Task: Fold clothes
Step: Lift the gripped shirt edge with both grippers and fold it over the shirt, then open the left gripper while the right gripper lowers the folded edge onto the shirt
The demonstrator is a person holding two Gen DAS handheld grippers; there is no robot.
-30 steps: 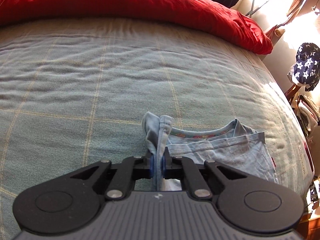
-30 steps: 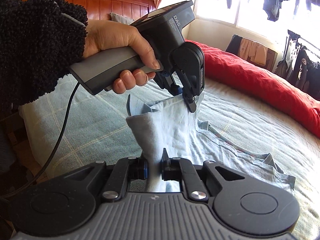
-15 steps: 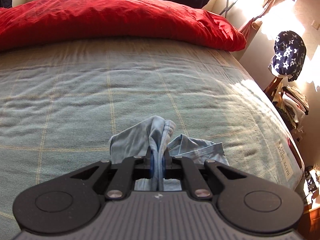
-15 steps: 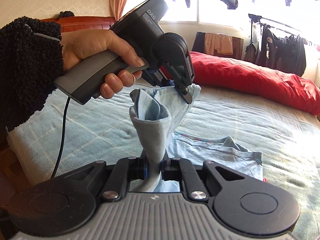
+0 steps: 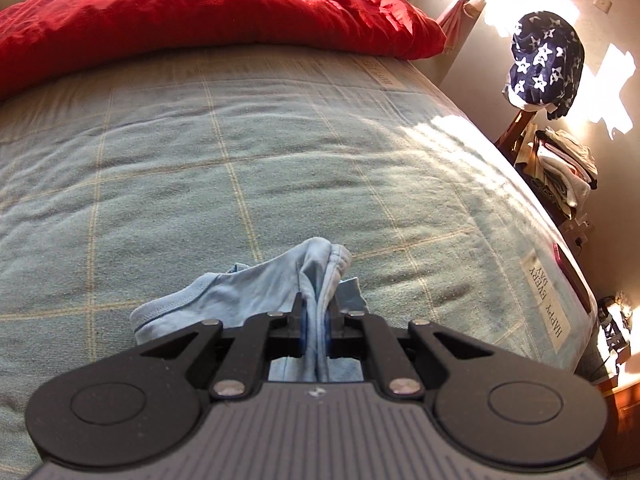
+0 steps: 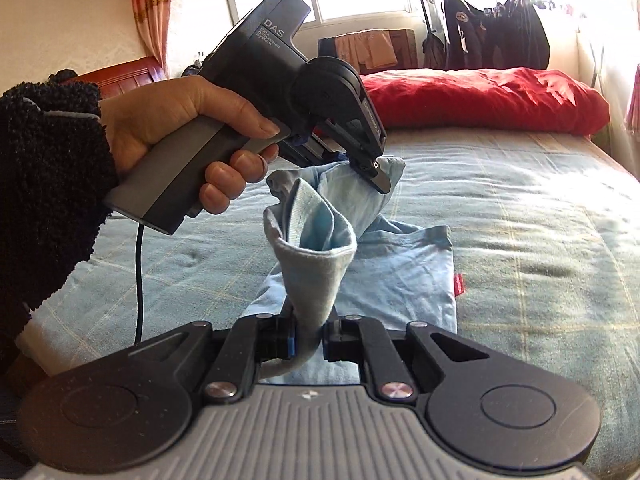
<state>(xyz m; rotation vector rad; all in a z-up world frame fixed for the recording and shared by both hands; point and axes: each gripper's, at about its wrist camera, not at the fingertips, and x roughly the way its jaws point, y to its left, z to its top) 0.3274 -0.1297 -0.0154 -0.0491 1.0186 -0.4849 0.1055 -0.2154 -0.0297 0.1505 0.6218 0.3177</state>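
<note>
A light blue T-shirt point(image 6: 404, 268) lies partly on the bed, its near part lifted off the blanket. My left gripper point(image 5: 316, 312) is shut on a bunched fold of the shirt point(image 5: 256, 288). In the right wrist view the left gripper point(image 6: 374, 172) shows held in a hand above the bed, pinching the raised cloth. My right gripper point(image 6: 308, 340) is shut on another bunch of the same shirt, which stands up from its jaws as a rolled cone. The two gripped points are close together.
The bed has a blue-green checked blanket point(image 5: 240, 168) and a red duvet point(image 5: 200, 12) at its far end. The bed's right edge point(image 5: 560, 280) drops to a chair piled with clothes point(image 5: 560, 168). Clothes hang on a rack point(image 6: 488, 32) by the window.
Both grippers have lifted the shirt and carried it along the bed. The shirt has folded over itself, and less of it lies flat in front of my left gripper.
</note>
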